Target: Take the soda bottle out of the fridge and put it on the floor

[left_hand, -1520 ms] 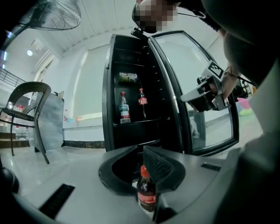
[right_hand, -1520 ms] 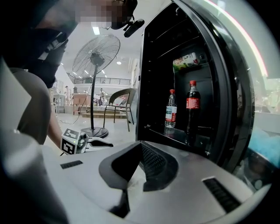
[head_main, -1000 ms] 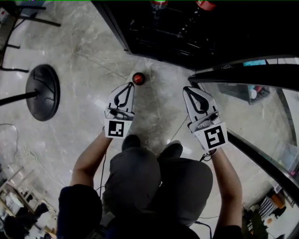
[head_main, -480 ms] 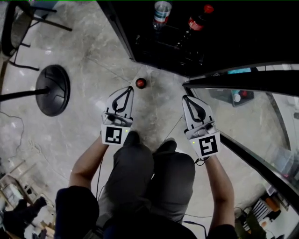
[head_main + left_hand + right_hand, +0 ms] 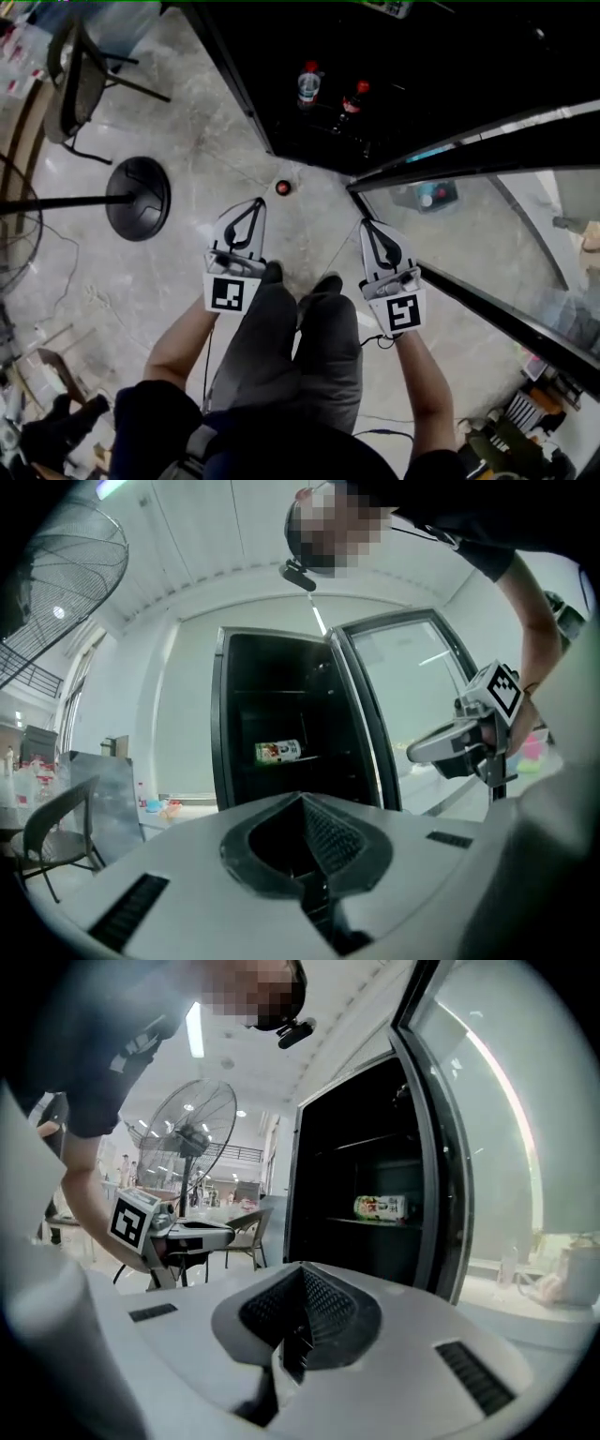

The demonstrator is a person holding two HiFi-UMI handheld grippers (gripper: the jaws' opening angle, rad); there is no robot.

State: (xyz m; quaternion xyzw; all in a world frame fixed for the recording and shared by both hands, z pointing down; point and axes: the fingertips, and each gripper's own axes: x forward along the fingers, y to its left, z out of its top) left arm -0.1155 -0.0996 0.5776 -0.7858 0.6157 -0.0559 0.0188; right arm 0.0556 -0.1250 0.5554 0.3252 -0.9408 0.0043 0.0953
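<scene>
The red-capped soda bottle (image 5: 283, 187) stands on the grey marble floor (image 5: 150, 281) just outside the open black fridge (image 5: 450, 56), so the placing seems finished. The left gripper (image 5: 255, 202) and the right gripper (image 5: 367, 227) have their jaws pressed together and hold nothing. Next they probably only need to withdraw.

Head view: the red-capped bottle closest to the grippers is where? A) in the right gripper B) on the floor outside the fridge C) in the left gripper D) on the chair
B: the red-capped bottle stands on the floor just outside the open fridge, ahead of the left gripper and right gripper, both shut and empty.
</scene>
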